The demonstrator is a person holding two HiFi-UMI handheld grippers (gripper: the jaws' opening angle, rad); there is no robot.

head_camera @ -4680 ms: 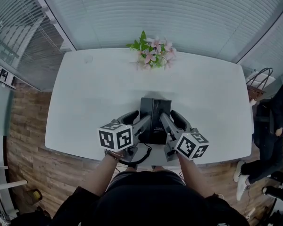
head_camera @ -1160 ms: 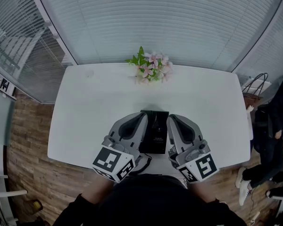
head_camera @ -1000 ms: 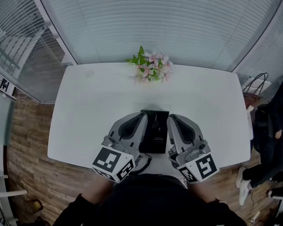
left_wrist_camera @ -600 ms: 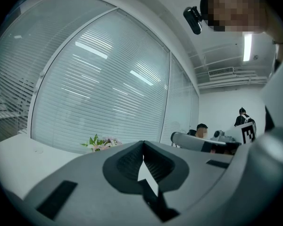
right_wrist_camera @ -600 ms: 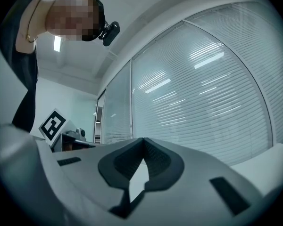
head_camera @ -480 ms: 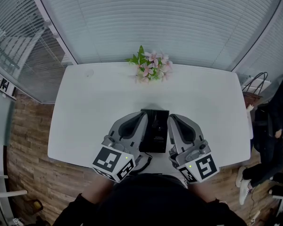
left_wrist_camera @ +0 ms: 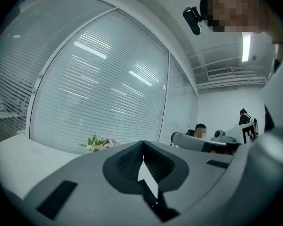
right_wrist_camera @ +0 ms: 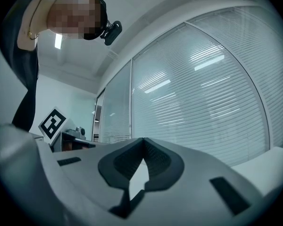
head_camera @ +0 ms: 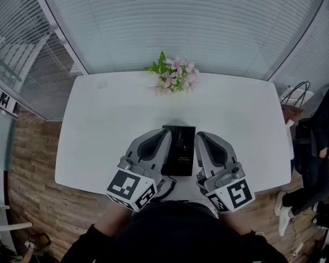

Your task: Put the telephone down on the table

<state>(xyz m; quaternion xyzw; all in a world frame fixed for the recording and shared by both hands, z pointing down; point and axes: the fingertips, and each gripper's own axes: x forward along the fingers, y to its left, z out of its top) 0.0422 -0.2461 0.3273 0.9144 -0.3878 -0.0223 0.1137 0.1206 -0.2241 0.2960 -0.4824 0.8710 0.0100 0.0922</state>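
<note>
Found the telephone (head_camera: 179, 149) lying flat on the white counter (head_camera: 109, 119), toward 6 o'clock from the middle, close to the near edge. Judged the putting-down step as good as done, with no tongs gripping it. Saw the left tongs (head_camera: 164, 136) just beside it at 9 o'clock and the right tongs (head_camera: 199, 138) just beside it at 3 o'clock, both pointing toward 12 o'clock. Could not tell from above whether either one brushed the telephone's sides. Looked along each pair in the gripper views and found both clenched tight, tips pressed together, with nothing between them, only blinds and room beyond. Guessed the next move called for very little: pulling both tongs back toward 6 o'clock and away from the telephone, slowly, without bumping it or dragging the dark cord-like loop (head_camera: 169, 186) near the counter's edge under the left tongs. Noted the telephone as a black, flat box, longer than wide, with its long sides running from 6 to 12 o'clock. Spotted a little pale print on top, too small to read. Could not pick out a handset or buttons. Saw it sitting straight, not tilted, with a bunch of pink flowers (head_camera: 174, 76) well apart from it at 12 o'clock, by the far edge.
</note>
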